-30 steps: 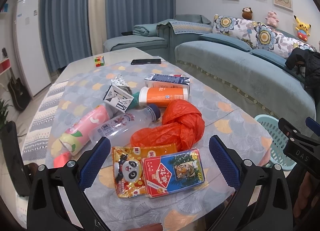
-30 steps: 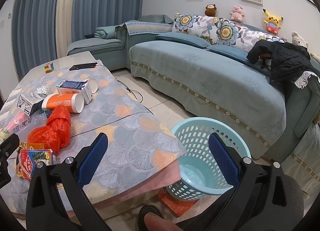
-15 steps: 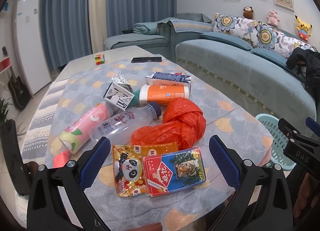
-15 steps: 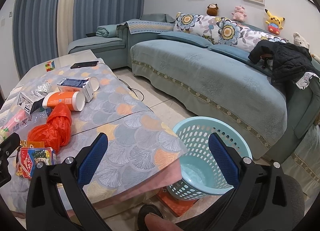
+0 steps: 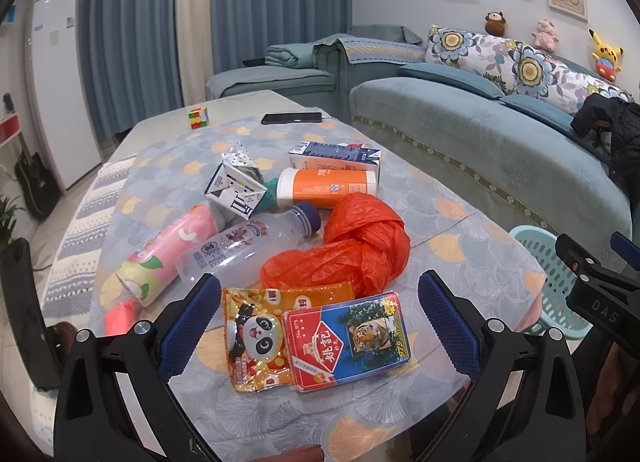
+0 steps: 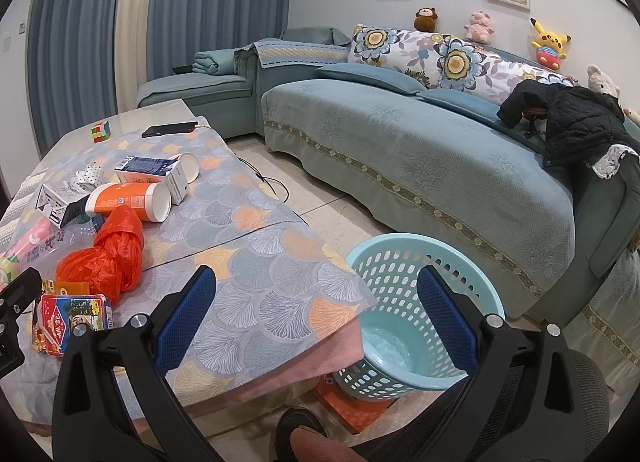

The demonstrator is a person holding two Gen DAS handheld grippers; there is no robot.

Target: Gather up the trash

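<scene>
With both tools spread wide and empty, I aim my left gripper (image 5: pixel 320 318) at the near card box (image 5: pixel 346 340) in the trash pile, my right gripper (image 6: pixel 316 314) facing the basket (image 6: pixel 424 302) placed right of the table (image 6: pixel 256 246) for drops.

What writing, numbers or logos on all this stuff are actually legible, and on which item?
"DAS": on the black frame of the right claw, at the left view's edge.
"No.975" and "975": on the red and blue card box with a tiger picture; its large Chinese characters are too stylised to read confidently.
Panda snack bag, clear bottle, orange canister, cartons: print too small or blurred.
</scene>
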